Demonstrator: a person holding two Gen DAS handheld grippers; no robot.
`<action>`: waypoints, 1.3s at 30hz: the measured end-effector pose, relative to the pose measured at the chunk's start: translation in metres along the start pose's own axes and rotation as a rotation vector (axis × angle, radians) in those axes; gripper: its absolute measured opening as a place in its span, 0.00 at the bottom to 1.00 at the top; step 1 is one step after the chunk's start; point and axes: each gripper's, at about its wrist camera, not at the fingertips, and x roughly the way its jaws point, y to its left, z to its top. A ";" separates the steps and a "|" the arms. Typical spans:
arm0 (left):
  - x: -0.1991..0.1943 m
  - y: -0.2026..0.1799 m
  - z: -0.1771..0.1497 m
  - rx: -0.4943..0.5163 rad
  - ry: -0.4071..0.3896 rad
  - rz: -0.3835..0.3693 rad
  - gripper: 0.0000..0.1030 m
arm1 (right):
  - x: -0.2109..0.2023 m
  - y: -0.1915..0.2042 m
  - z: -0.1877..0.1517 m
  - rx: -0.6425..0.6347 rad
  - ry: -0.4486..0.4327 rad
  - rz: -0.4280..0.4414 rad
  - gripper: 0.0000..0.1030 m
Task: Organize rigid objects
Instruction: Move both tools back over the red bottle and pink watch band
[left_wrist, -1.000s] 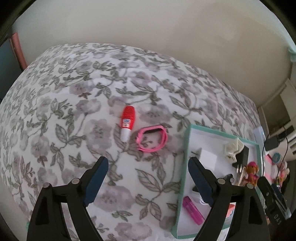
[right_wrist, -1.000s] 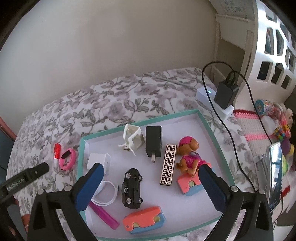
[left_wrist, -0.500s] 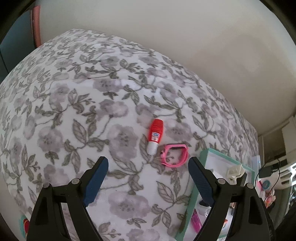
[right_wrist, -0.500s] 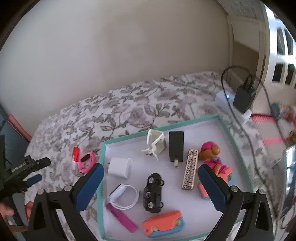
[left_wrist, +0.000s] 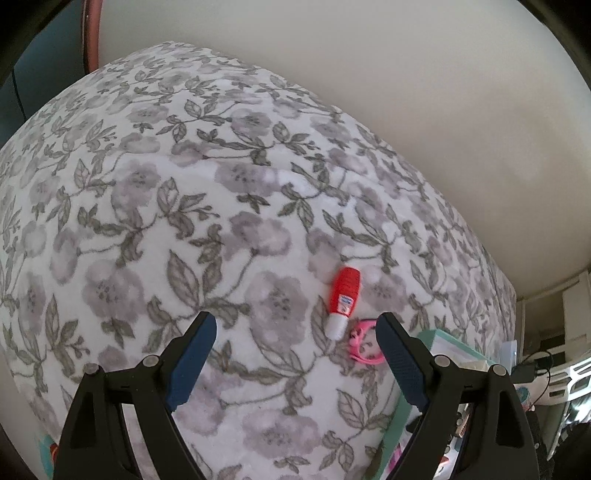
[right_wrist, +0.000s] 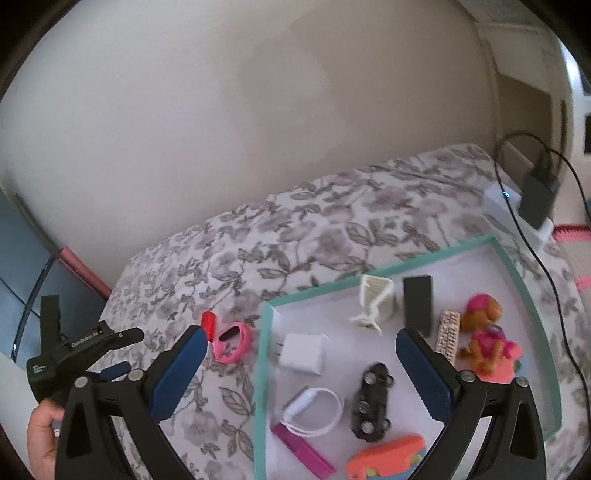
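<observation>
A red and white tube (left_wrist: 343, 303) (right_wrist: 208, 325) lies on the flowered bed cover, with a pink wristband (left_wrist: 364, 345) (right_wrist: 233, 341) just right of it. My left gripper (left_wrist: 295, 338) hovers above the cover, open and empty, the tube ahead between its fingers and the band half hidden by the right finger. The teal-rimmed tray (right_wrist: 528, 291) (left_wrist: 430, 341) holds a black toy car (right_wrist: 371, 400), white charger (right_wrist: 303, 352), white band (right_wrist: 312, 408), dog figure (right_wrist: 485, 338) and several other items. My right gripper (right_wrist: 301, 365) stands open above the tray's left edge, holding nothing.
A black power adapter (right_wrist: 537, 195) with its cable sits on a white block at the bed's far right corner. A wall borders the bed at the back. In the right wrist view a hand (right_wrist: 42, 439) holds the left gripper's black body (right_wrist: 79, 350) at lower left.
The left gripper has swung left and rolled, so the tube and pink band drifted to the lower right and the tray slid mostly out of view. The right view tilted up and leftward.
</observation>
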 end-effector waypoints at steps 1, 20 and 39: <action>0.002 0.003 0.003 -0.008 0.004 0.001 0.86 | 0.003 0.005 0.001 -0.012 0.004 0.010 1.00; 0.051 0.011 0.039 -0.034 0.074 0.008 0.86 | 0.091 0.122 0.006 -0.342 0.111 0.108 1.00; 0.093 -0.026 0.040 0.166 0.136 -0.017 0.86 | 0.161 0.130 -0.010 -0.435 0.258 0.015 1.00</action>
